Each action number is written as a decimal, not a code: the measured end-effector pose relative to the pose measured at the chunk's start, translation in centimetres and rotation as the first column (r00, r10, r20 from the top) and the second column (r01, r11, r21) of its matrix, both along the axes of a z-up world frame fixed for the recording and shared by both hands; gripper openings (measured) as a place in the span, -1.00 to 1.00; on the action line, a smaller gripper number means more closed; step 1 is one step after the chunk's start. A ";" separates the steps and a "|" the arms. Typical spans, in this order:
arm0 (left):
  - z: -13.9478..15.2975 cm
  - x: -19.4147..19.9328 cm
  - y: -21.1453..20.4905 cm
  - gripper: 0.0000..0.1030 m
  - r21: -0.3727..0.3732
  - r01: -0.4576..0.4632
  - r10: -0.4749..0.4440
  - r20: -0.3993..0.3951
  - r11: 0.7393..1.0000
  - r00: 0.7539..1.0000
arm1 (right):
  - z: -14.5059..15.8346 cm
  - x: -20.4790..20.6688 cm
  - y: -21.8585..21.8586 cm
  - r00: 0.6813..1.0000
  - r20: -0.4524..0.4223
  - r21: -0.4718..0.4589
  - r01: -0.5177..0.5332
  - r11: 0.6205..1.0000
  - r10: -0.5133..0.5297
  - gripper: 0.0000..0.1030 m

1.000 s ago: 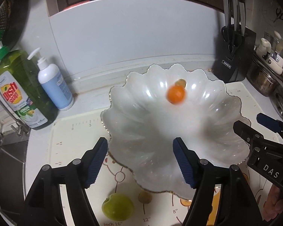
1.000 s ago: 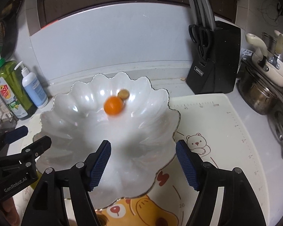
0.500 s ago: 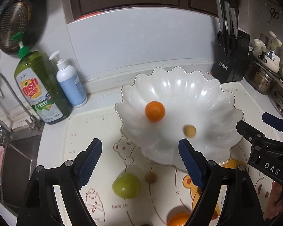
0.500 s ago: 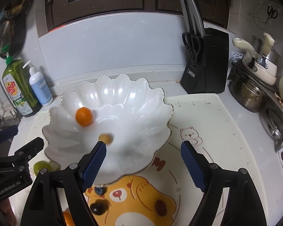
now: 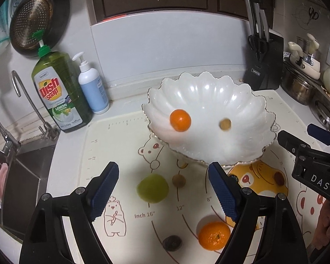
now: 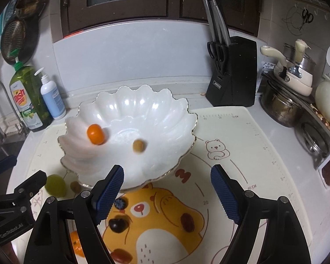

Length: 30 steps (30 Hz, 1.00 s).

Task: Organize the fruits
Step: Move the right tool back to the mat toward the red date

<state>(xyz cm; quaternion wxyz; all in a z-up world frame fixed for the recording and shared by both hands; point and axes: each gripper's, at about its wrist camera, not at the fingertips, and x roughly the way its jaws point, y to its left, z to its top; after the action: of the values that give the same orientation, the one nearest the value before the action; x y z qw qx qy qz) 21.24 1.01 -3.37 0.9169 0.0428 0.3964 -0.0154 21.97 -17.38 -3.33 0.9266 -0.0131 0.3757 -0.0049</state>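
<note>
A white scalloped bowl (image 5: 242,101) (image 6: 165,107) stands on the bear-print mat and holds a small orange (image 5: 180,120) (image 6: 96,134) and a small tan fruit (image 5: 225,124) (image 6: 139,146). On the mat in front of the bowl lie a green fruit (image 5: 152,188) (image 6: 55,185), a small brown fruit (image 5: 178,180), an orange (image 5: 213,235), a dark fruit (image 5: 172,243), a cherry (image 6: 118,224) and red dates (image 6: 187,221). My left gripper (image 5: 164,193) is open and empty above the green fruit. My right gripper (image 6: 167,194) is open and empty near the bowl's front rim.
A green dish soap bottle (image 5: 59,92) and a white pump bottle (image 5: 92,85) stand at the back left beside the sink (image 5: 15,176). A black knife block (image 6: 231,72) stands at the back right, with pots (image 6: 281,107) and a stove further right.
Both grippers have pulled back and up from the bowl, open throughout. The small orange and the tan fruit have rolled about inside the bowl. More fruit on the mat has come into view.
</note>
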 end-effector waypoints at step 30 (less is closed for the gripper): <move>-3.6 -6.2 1.1 0.63 0.035 -0.028 0.028 0.002 0.999 1.000 | -2.9 -6.3 1.7 0.999 -0.029 0.000 -0.046 0.999 0.046 0.59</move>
<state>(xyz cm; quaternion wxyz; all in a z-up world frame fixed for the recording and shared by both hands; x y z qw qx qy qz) 15.08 2.12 -6.99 0.9165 0.0531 0.3964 0.0046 15.63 -15.67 -6.22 0.9210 -0.0219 0.3885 0.0166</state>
